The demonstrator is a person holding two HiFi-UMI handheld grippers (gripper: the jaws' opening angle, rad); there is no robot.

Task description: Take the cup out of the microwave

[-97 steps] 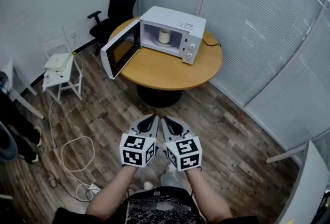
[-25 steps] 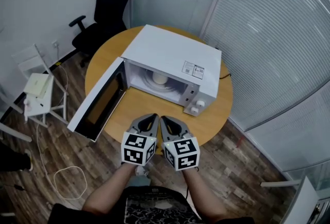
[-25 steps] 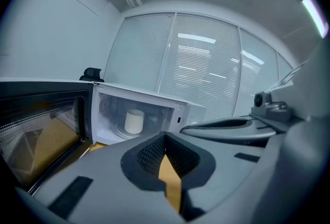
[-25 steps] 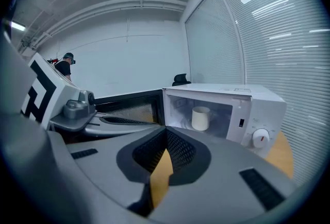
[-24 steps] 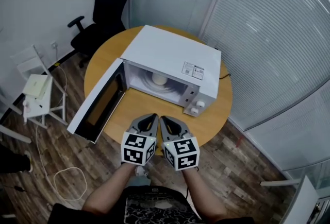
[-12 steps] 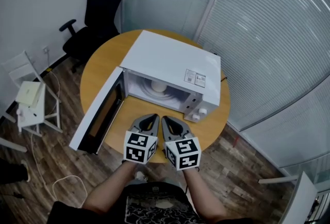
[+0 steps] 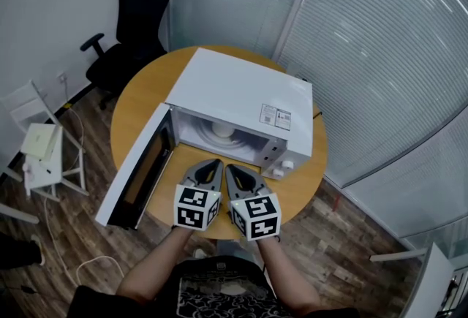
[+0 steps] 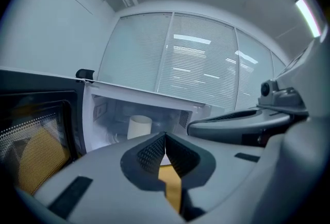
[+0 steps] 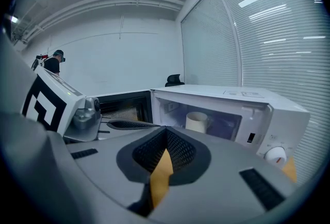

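While the round table (image 7: 139,101), a black office chair (image 7: 135,17) behind it, carries the white microwave (image 7: 241,86) with its door (image 7: 135,178) wide open leftward, the left gripper (image 7: 214,163) and right gripper (image 7: 229,168) hover before the opening, jaws closed and empty, facing the cup (image 7: 223,129) inside.

Left gripper (image 8: 165,138) is level with the microwave (image 8: 129,115), jaws pressed together, nothing between them. Microwave's cavity is lit, and the pale cup (image 8: 139,126) stands upright inside, just above the jaw tips. Its door (image 8: 36,130) hangs wide open on the left. Right gripper (image 8: 242,122) sits alongside at right; blinds (image 8: 196,63) are behind the microwave.
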